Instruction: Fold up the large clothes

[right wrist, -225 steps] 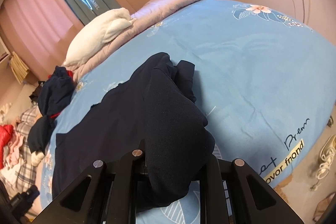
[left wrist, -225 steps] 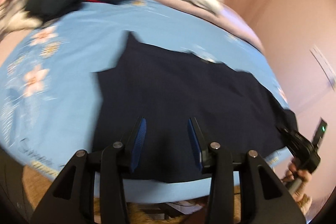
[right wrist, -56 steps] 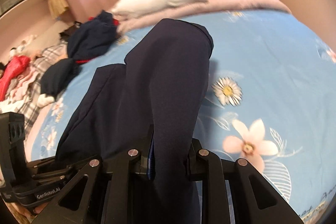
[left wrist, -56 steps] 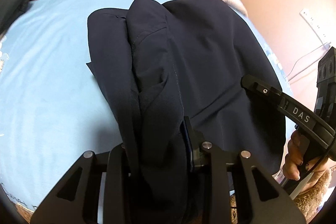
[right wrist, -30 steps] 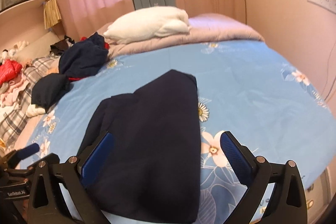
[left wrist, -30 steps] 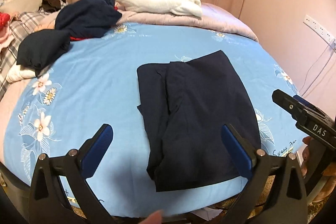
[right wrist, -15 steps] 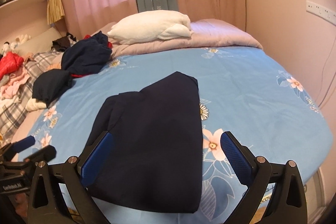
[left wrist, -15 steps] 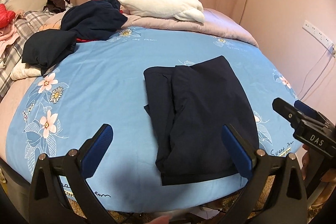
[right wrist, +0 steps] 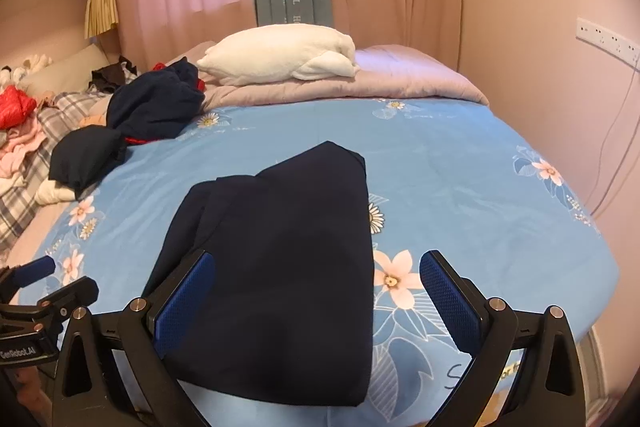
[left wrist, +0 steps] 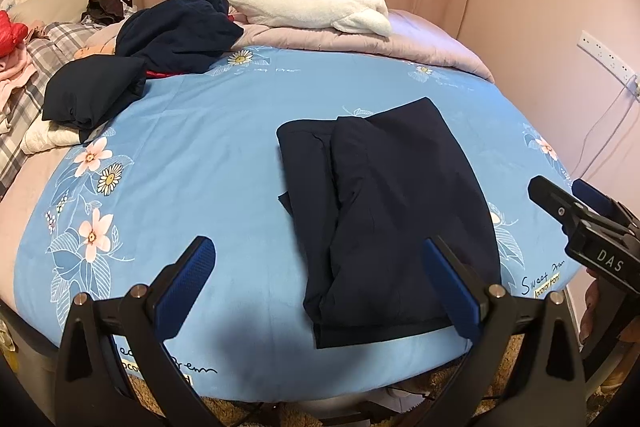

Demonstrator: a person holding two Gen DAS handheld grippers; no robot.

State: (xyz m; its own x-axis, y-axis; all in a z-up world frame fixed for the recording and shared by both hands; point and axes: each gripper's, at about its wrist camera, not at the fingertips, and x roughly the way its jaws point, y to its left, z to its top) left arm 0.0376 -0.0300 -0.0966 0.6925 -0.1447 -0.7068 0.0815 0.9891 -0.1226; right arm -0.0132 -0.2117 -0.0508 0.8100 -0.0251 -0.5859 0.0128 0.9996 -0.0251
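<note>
A dark navy garment (left wrist: 388,203) lies folded into a long rectangle on the blue floral bedsheet (left wrist: 200,155), near the bed's front right edge. It also shows in the right wrist view (right wrist: 280,259), flat and still. My left gripper (left wrist: 320,287) is wide open and empty, held back above the front edge, left of the garment. My right gripper (right wrist: 316,299) is wide open and empty, just before the garment's near end. The right gripper also shows at the right edge of the left wrist view (left wrist: 580,223).
A pile of dark clothes (left wrist: 152,47) lies at the back left of the bed. A white pillow (left wrist: 308,3) rests on a pink quilt (left wrist: 400,43) at the head. Plaid and red clothes (right wrist: 20,119) lie further left. A pink wall with sockets (right wrist: 604,39) is on the right.
Both grippers let go of the garment and opened wide about a second ago. Since then they have drawn back and risen a little; the folded garment lies still.
</note>
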